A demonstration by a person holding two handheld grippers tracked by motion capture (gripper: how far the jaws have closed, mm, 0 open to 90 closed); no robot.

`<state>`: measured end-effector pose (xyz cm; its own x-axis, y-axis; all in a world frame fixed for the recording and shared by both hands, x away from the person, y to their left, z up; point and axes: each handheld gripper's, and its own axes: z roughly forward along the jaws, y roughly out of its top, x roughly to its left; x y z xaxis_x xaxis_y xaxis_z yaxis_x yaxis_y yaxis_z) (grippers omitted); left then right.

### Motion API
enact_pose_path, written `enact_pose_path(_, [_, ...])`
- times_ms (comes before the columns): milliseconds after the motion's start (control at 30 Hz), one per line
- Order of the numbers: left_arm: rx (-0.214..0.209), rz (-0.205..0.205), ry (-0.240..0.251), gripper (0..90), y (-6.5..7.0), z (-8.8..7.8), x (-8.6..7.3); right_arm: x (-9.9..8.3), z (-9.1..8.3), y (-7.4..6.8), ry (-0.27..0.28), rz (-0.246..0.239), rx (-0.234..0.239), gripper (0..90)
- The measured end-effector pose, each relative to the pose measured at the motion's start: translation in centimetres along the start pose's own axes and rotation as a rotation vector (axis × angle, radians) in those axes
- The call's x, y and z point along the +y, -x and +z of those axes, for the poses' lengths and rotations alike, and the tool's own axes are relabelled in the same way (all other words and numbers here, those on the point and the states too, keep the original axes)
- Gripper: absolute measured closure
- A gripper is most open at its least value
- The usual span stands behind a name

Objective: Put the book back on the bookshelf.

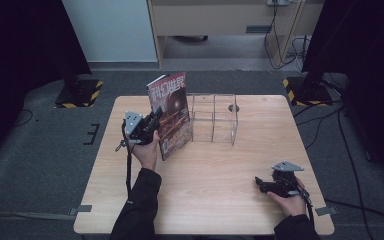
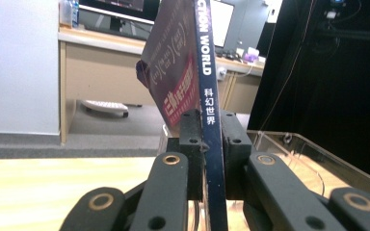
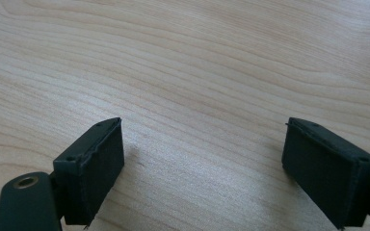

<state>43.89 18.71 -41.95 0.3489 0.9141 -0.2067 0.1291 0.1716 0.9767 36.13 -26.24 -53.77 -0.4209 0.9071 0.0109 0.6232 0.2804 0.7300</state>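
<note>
A magazine point(image 1: 172, 112) with a dark red cover stands upright over the table, its lower corner near the wood. My left gripper point(image 1: 152, 125) is shut on its spine edge; in the left gripper view the dark blue spine point(image 2: 212, 110) sits pinched between the two black pads point(image 2: 191, 139). Just right of the magazine stands a clear acrylic rack point(image 1: 214, 117) with several slots. My right gripper point(image 1: 257, 182) rests low at the table's front right, open, with bare wood between its pads point(image 3: 96, 168).
The wooden table point(image 1: 205, 180) has free room across its middle and front. Black stand bases with yellow striped edges point(image 1: 80, 92) sit on the floor beyond both far corners. Cables point(image 1: 330, 130) trail on the floor at the right.
</note>
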Motion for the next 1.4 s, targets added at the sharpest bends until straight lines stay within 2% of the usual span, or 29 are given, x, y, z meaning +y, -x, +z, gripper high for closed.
enact_pose_path(300, [-0.012,0.049,-0.072,81.6,0.1,-1.7,-0.1,0.0,0.0,0.0,0.002,0.0,-0.002,14.9])
enact_pose_path(600, [-0.018,0.063,-0.132,81.0,-0.1,-3.2,-0.6,0.0,0.0,0.0,0.002,-0.001,-0.002,15.0])
enact_pose_path(700, [-0.019,0.079,-0.156,80.5,-0.2,-3.6,-0.7,0.0,0.0,0.0,0.003,-0.003,-0.004,15.0])
enact_pose_path(933, [-0.037,0.062,-0.181,80.1,-0.8,-4.7,-1.5,0.0,0.0,0.0,0.003,-0.004,-0.004,15.0])
enact_pose_path(1000, [-0.039,0.068,-0.189,79.7,-0.8,-4.8,-1.5,0.0,0.0,0.0,0.002,-0.003,-0.003,14.9])
enact_pose_path(1167, [-0.038,0.07,-0.194,77.6,-0.8,-4.6,-1.6,0.0,0.0,-0.1,0.001,-0.002,-0.003,15.0])
enact_pose_path(1267, [-0.037,0.046,-0.192,76.5,-0.9,-4.2,-1.7,0.0,0.0,0.0,0.001,-0.004,0.0,15.0])
enact_pose_path(1400, [-0.04,0.036,-0.192,77.9,-0.9,-4.2,-1.4,0.0,0.0,0.0,0.0,-0.007,0.002,15.0])
